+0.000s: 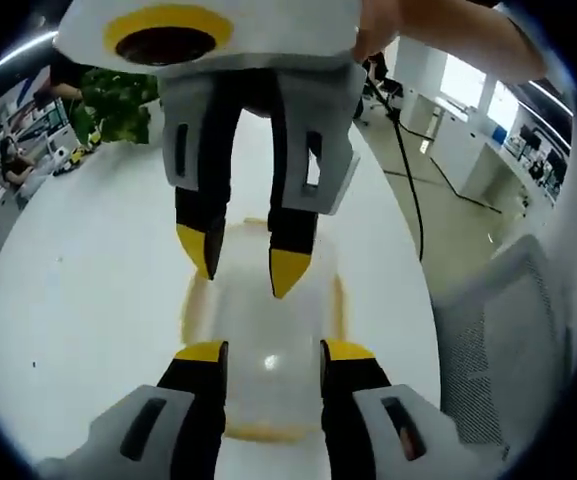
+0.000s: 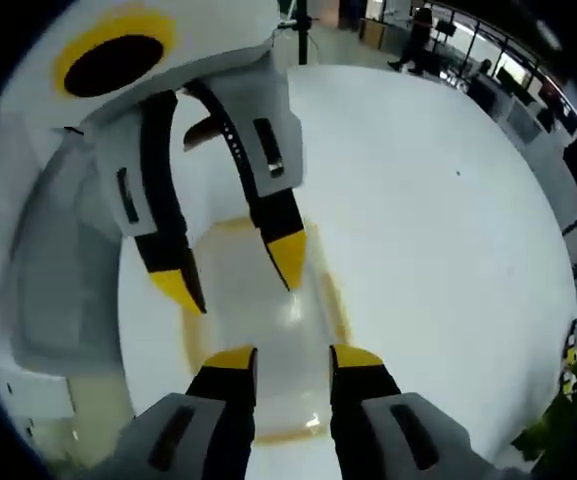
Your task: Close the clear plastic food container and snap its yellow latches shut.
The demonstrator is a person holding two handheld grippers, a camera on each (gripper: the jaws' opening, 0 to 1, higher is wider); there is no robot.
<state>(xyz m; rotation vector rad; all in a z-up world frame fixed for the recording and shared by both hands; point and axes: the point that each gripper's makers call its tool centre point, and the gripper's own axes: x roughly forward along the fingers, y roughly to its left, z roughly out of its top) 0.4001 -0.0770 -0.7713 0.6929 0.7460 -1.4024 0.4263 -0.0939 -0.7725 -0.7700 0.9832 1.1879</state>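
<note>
hovering: both grippers hang over the container, facing each other, neither touching it that i can tell
left gripper (image 1: pixel 268 350): released, jaws spread, nothing between them
container (image 1: pixel 268 330): one, clear, on the white table (image 1: pixel 88 300), under both grippers
lid: looks down on the box; a judgement, since clear plastic hides the seam
latches: yellow strips at left (image 1: pixel 194 308), right (image 1: pixel 338 300) and near (image 1: pixel 258 433) edges; three counted, whether snapped i cannot tell
right gripper (image 2: pixel 293 355): released, empty
left to do: likely pressing the latches
</note>
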